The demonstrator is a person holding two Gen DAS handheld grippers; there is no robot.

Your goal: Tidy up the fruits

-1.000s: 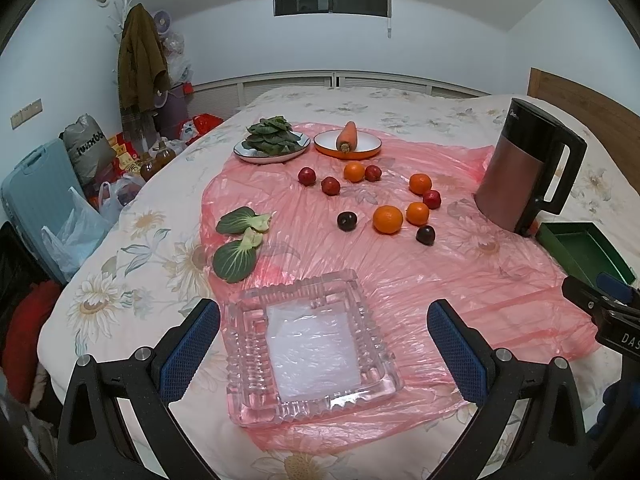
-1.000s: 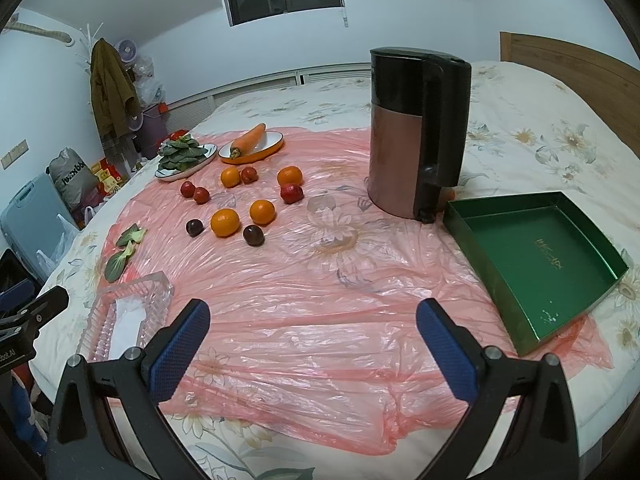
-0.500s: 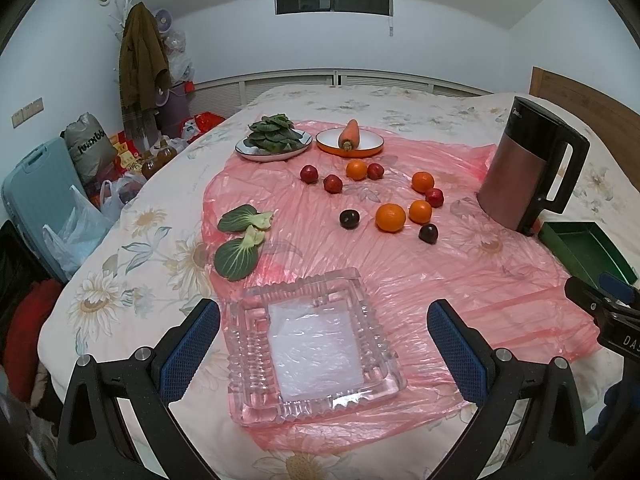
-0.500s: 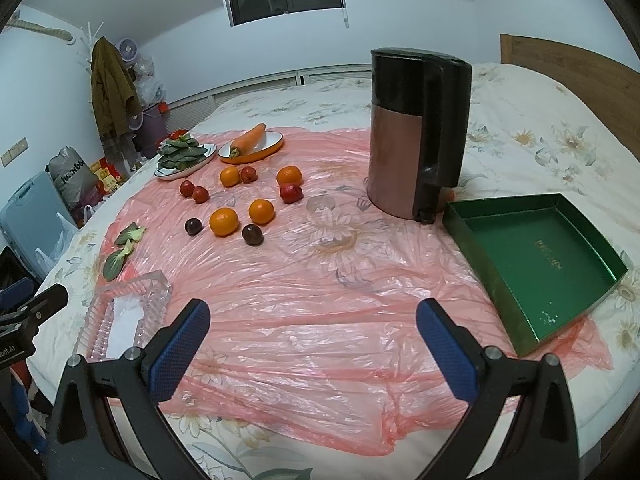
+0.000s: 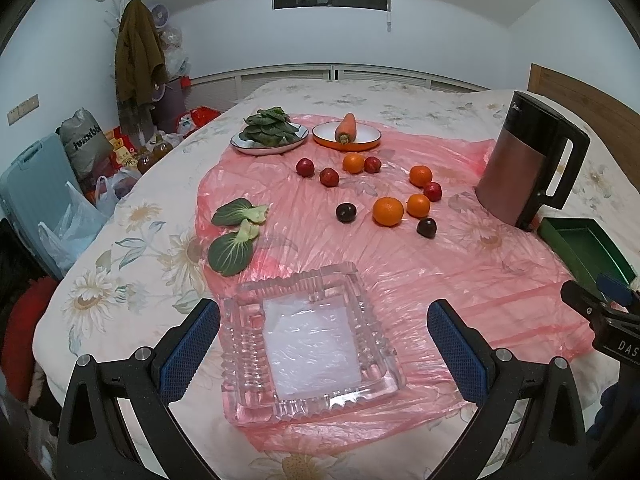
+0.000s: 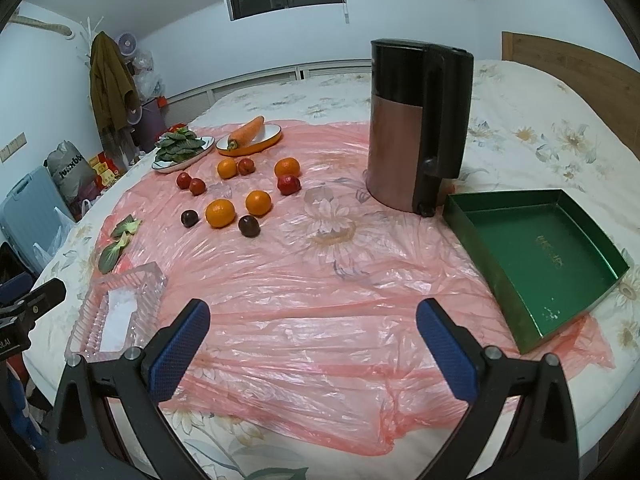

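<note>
Hovering: left gripper [image 5: 323,338] agape over glass tray [image 5: 310,340]; oranges [image 5: 387,211] beyond.

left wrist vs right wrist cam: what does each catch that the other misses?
Left wrist only: the glass tray's whole inside, empty, between the open left gripper fingers.
Right wrist only: the whole green box, empty; the open right gripper over bare pink plastic sheet.
Both: kettle, four oranges, dark and red fruits, carrot dish, plate of greens.
</note>
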